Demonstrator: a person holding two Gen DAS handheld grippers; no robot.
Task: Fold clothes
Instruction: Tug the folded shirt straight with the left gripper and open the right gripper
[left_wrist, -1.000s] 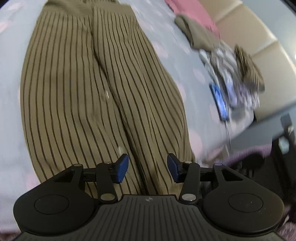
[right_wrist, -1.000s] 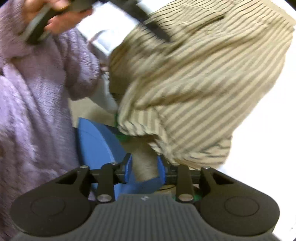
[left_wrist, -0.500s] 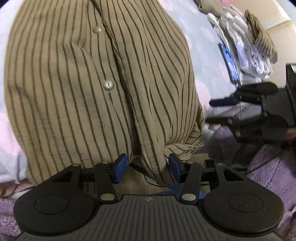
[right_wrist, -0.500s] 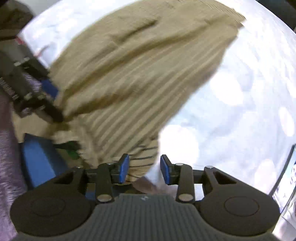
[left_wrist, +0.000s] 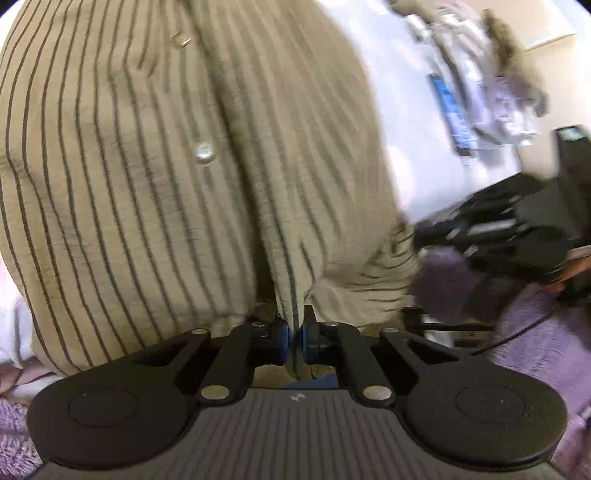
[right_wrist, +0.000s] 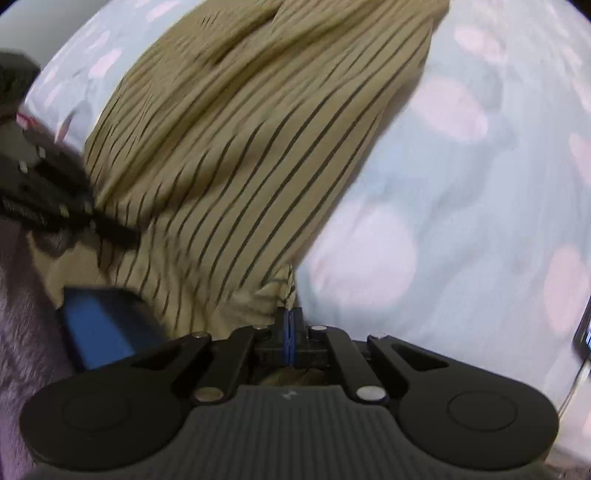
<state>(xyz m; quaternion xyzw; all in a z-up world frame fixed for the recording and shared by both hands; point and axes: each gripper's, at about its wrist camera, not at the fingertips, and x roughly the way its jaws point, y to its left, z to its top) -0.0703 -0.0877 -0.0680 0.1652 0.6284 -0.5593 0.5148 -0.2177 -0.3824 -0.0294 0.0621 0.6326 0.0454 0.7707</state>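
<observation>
The left wrist view alone shows the shirt's (left_wrist: 177, 177) buttons (left_wrist: 205, 152), a blurred pile of clothes (left_wrist: 491, 85) at the far edge of the bed and the right gripper (left_wrist: 436, 232) reaching the hem from the right, while the right wrist view shows the spotted bedsheet (right_wrist: 480, 184) beside the striped shirt (right_wrist: 240, 166) and a blue object (right_wrist: 99, 325) low on the left. Both grippers point steeply down at the near edge of the shirt, which lies spread on the bed. The left gripper (left_wrist: 294, 338) is clamped on a fold of the hem, and the right gripper (right_wrist: 289, 336) has its pads pressed together on the hem's corner.
</observation>
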